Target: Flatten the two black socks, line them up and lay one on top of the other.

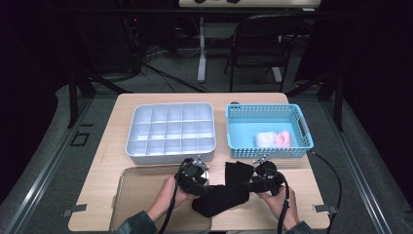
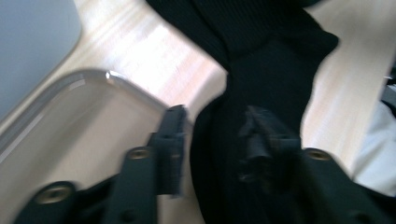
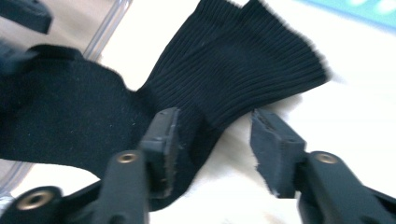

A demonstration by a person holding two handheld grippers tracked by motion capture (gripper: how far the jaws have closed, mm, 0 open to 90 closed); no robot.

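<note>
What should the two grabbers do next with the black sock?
Probably lift both away. The black sock lies flat on the table, and the jaws of the left gripper and right gripper stand apart, not pinching it. The divided tray might be where it goes next.

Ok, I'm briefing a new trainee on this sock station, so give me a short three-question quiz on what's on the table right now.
1. True or false: the black sock lies inside the blue basket.
2. Which container sits at the table's far left? A) blue basket B) grey divided tray C) clear tray
3. How do the jaws of the left gripper and right gripper stand?

Key
1. False: it lies on the table, between the grippers.
2. B
3. Both apart, not pinching; the sock lies between and under them.
</note>
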